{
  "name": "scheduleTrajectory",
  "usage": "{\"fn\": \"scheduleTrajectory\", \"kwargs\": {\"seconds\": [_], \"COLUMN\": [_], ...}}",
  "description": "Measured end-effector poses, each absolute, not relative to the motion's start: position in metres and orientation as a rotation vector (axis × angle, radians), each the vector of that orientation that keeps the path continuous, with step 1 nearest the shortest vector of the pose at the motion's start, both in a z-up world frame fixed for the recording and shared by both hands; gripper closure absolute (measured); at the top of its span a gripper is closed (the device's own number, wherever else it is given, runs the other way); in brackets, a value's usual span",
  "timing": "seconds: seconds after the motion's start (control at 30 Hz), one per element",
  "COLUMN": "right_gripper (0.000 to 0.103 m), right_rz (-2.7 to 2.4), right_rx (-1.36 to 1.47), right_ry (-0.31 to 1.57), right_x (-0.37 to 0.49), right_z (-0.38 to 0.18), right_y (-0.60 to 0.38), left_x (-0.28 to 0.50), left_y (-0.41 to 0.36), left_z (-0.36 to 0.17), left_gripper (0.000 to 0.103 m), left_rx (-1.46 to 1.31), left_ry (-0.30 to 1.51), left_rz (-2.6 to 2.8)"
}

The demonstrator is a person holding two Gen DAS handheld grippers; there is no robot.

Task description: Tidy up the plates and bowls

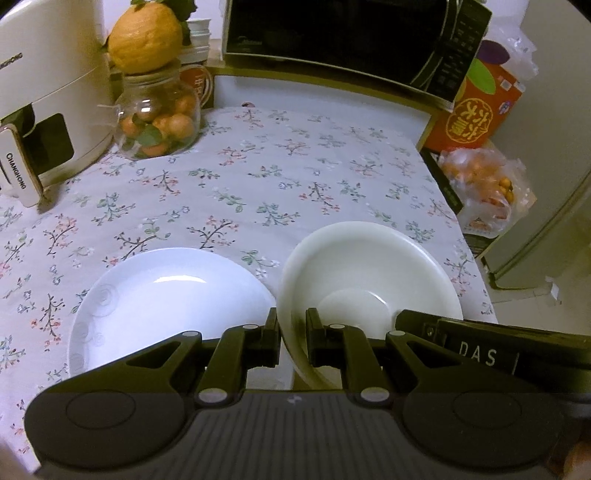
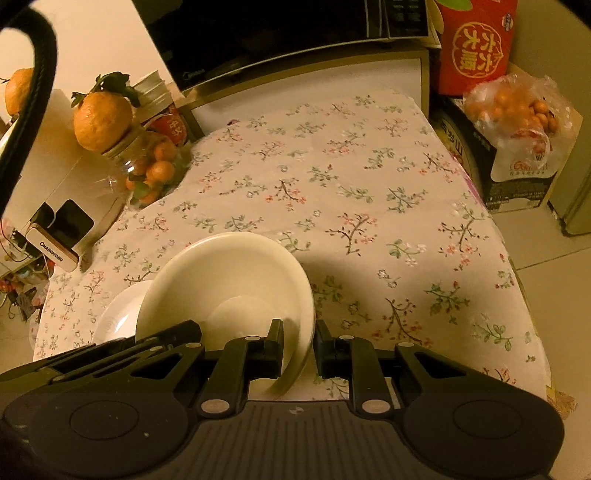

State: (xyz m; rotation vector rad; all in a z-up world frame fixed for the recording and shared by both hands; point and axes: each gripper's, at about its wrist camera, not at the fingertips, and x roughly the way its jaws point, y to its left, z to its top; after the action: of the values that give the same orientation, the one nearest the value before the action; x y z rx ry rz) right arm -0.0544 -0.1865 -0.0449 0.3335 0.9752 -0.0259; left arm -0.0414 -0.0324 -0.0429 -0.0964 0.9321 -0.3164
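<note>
Bowl, cream and deep, hangs pinched by its rim between both tools: the left gripper is clamped on the near-left rim, the right gripper is clamped on the near-right rim, one finger of each inside the wall and one outside. It looks tilted and clear of the cloth, though how far clear I cannot tell. Just left of the left gripper, low and flat on the cloth, lies the white plate, its edge close beside the bowl.

The risk, as I judge it, is slip: glazed rim, thin grips, and two hands that must travel together. If one leads, the bowl could twist out, or its underside could knock the plate.

Beyond the grippers stretches a floral tablecloth, bare in the middle. Farther ahead stand a glass jar of small oranges, a white appliance and a dark microwave.
</note>
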Motion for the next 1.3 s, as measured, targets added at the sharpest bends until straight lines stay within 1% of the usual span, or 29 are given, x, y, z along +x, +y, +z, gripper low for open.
{"fn": "scheduleTrajectory", "kwargs": {"seconds": [0.2,0.8,1.3], "right_gripper": [0.086,0.086,0.085], "right_rz": [-0.009,0.118,0.146], "right_rx": [0.309,0.228,0.182], "right_ry": [0.962,0.995,1.041], "right_x": [-0.048,-0.029,-0.023], "right_z": [-0.041,-0.046,-0.057], "right_y": [-0.171,-0.098,-0.070], "left_x": [-0.040,-0.041,-0.037], "left_y": [-0.017,0.053,0.066], "left_z": [-0.040,-0.049,-0.059], "left_gripper": [0.091,0.091,0.091], "left_rx": [-0.101,-0.178,-0.189], "left_ry": [0.919,0.971,1.007], "left_rz": [-0.284,-0.175,-0.142]}}
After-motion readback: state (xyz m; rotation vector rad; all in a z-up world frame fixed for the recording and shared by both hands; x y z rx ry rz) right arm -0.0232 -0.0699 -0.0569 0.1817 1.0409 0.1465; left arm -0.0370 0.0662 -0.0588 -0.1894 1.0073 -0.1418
